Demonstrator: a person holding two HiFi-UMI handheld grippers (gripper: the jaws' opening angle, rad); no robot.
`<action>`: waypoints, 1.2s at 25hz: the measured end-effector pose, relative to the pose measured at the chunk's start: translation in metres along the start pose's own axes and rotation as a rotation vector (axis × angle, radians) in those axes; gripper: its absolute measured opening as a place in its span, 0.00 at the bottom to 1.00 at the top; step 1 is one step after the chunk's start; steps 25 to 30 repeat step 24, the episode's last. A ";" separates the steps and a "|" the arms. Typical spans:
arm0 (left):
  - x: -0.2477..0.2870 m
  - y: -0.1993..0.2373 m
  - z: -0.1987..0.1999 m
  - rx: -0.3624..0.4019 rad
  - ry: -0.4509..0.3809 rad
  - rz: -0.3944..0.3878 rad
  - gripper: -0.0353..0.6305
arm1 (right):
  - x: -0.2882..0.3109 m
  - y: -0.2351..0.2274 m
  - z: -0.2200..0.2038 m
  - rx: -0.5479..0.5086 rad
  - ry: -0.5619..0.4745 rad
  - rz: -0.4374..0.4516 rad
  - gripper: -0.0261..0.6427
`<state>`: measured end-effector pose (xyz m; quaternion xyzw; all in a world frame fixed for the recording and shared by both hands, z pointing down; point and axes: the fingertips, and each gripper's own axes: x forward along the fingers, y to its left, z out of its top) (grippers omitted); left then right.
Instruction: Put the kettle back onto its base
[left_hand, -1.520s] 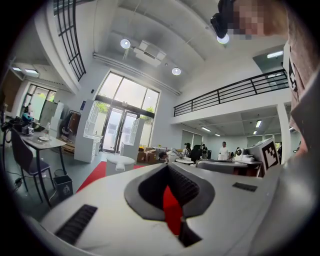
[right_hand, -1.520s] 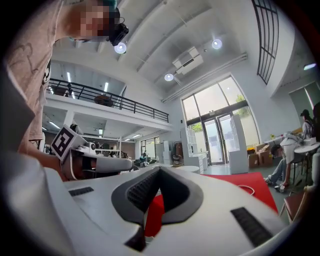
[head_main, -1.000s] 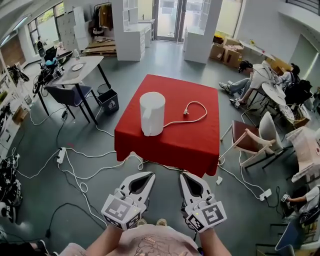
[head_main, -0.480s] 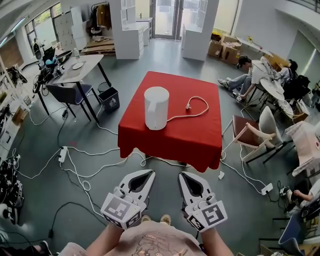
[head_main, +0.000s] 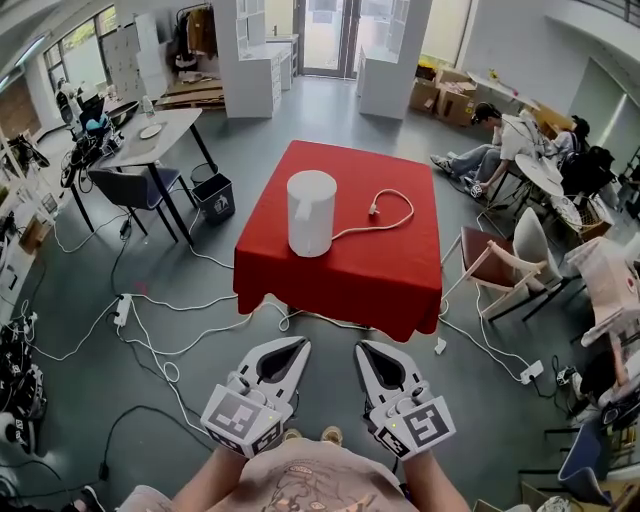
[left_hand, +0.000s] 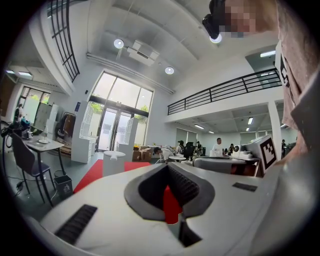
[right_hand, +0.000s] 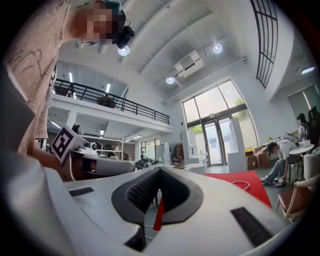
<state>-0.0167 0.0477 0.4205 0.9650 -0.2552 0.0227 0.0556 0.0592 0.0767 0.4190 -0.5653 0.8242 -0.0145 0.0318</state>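
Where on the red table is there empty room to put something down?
The red table is bare along its near edge, in front of the kettle and the cord, and along the far edge behind them. The middle is crowded: kettle on the left, cord looping to its right.

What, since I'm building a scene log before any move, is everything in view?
kettle: one, white, on the table, left of centre
cord: one, white, looped on the table right of the kettle
table: one, red cover, mid-floor
bin: one, dark, on the floor left of the table
desk: one, pale top, far left
chair: one, blue, at the desk
cables: several, white, on the floor left of the table
boxes: several, brown, far right
people: at least two, seated, right
left gripper: one, white, bottom, jaws shut, empty
right gripper: one, white, bottom, jaws shut, empty
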 end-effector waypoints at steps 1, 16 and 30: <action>0.000 -0.001 -0.001 0.004 -0.003 -0.006 0.05 | 0.000 0.000 0.000 -0.001 0.000 0.000 0.04; -0.008 -0.004 -0.005 0.000 -0.001 -0.006 0.05 | -0.002 0.005 -0.001 -0.006 0.012 0.021 0.04; -0.008 -0.007 -0.004 -0.009 0.019 0.001 0.05 | -0.003 0.006 0.003 -0.017 0.009 0.040 0.04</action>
